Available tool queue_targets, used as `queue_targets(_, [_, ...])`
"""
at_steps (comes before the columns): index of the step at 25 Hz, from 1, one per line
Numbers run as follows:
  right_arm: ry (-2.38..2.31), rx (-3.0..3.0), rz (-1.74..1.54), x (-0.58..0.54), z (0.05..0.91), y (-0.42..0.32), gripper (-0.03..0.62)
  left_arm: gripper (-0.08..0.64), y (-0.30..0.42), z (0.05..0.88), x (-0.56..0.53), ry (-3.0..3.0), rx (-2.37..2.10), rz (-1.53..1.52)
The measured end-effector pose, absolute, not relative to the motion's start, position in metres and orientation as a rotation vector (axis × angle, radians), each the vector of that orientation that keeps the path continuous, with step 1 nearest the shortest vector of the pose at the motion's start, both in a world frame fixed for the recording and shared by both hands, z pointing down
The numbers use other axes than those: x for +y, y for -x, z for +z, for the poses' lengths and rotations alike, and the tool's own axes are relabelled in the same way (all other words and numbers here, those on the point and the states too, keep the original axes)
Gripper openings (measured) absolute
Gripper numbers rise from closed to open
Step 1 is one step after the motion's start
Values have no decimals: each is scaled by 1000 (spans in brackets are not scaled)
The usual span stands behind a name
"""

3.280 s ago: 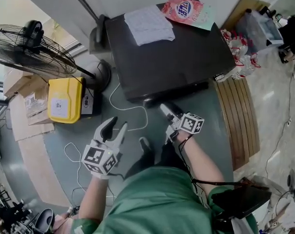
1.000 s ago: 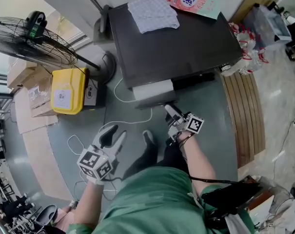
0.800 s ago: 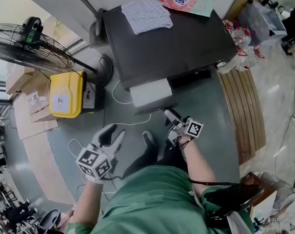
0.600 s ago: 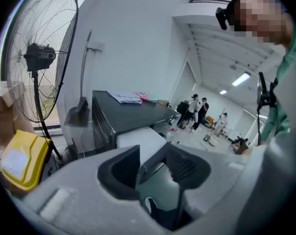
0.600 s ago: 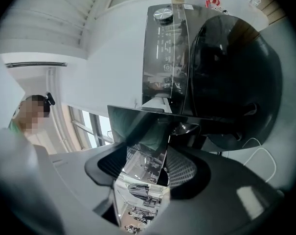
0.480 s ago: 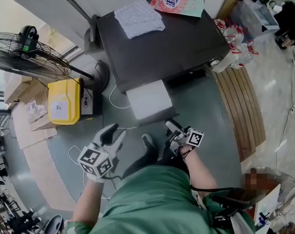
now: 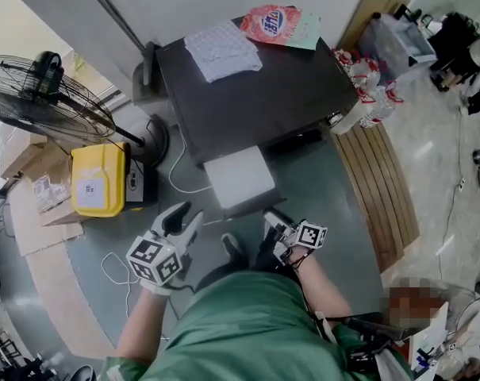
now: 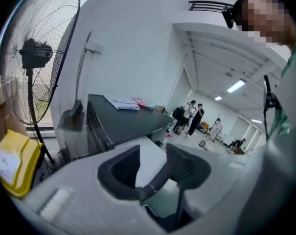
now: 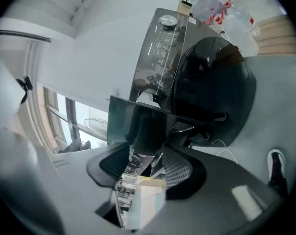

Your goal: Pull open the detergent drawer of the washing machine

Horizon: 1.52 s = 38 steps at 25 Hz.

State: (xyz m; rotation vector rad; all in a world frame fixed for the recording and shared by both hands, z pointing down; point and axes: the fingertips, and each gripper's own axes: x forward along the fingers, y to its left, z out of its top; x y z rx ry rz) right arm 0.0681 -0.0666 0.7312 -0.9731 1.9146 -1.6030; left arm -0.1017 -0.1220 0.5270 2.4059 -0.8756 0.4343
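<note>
White detergent drawer, dark front, pulled out

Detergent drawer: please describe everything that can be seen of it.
The detergent drawer is pulled far out of the dark washing machine, at the left of its front. Its top looks white and plastic; its front panel is dark and glossy. The panel stands between the fingers of the right gripper, which hold it and have just been closing further.

left edge of head view cuts the fan; print on the pink bag is too small.
</note>
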Motion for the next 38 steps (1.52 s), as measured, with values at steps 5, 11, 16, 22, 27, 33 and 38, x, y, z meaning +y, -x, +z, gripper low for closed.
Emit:
queue_targets(5, [1166,2123,-1666,-49,711,-61,179,164,108,516,-133,-2415,-900,365])
queue_targets(11, [1433,2539,-1416,-69,642,-70,164,163,123,499,-152,-2400,-981,245])
queue_targets(16, [1708,2730,-1036,-115,566,-87,136,144,151,477,-174,-2400,-1141,212])
queue_targets(22, [1751,2791,-540,-156,468,-82,112,120,166,436,-189,-2469,-1310,183])
queue_targets(27, [1754,2792,-216,-168,408,-66,104,98,161,393,-191,-2577,-1418,166])
queue_targets(33, [1760,2740,153,-166,351,-61,65,80,160,356,-187,-2661,-1528,128])
queue_targets(38, [1675,2761,203,-166,342,-54,21,32,161,346,-182,-2680,-1577,115])
